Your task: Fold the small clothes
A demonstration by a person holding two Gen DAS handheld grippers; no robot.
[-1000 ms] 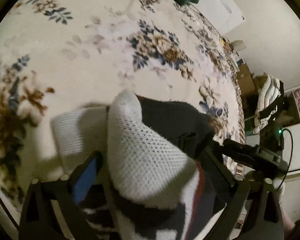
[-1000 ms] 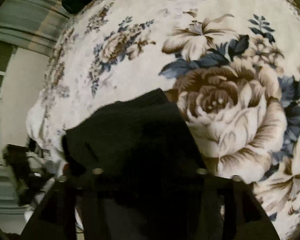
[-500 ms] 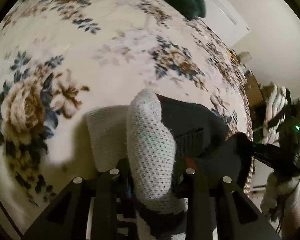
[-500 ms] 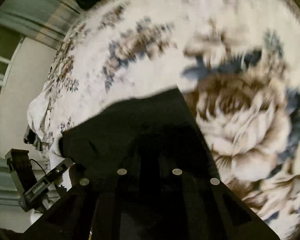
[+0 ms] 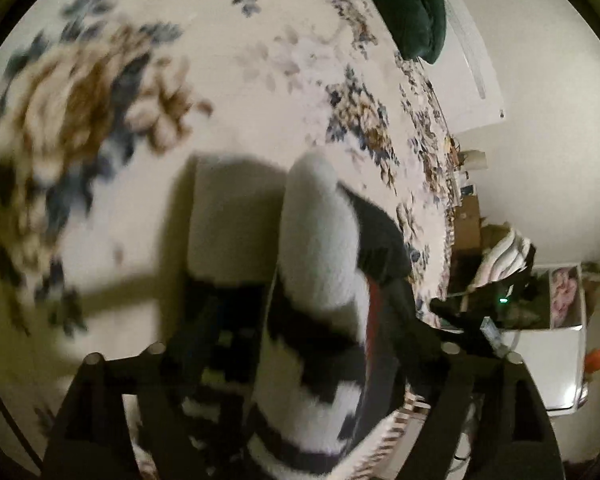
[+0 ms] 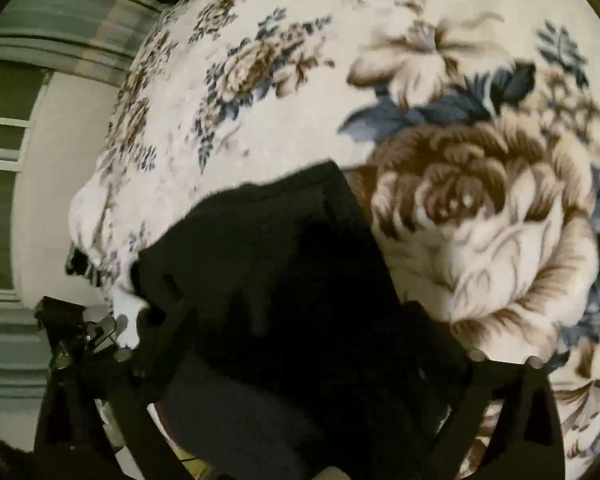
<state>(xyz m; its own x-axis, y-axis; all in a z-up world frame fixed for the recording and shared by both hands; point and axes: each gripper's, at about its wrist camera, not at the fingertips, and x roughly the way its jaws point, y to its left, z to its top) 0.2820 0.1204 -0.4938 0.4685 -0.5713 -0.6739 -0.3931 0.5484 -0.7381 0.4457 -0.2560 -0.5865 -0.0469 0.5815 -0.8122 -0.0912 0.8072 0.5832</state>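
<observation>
Both grippers, the left (image 5: 300, 360) and the right (image 6: 300, 360), stood wide over the sock (image 5: 316, 248) on the blanket (image 5: 240, 92), apparently letting its fold settle.

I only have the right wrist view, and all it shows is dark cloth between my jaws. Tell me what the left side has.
Observer: The left gripper straddles a white knit sock whose toe is humped up.
Operator: Report the left jaws.
Observer: They stand wide apart and are not pinching the sock.
Operator: Say what lies beside it.
Observer: A white ribbed piece lies flat on the floral blanket, left of the hump.
</observation>
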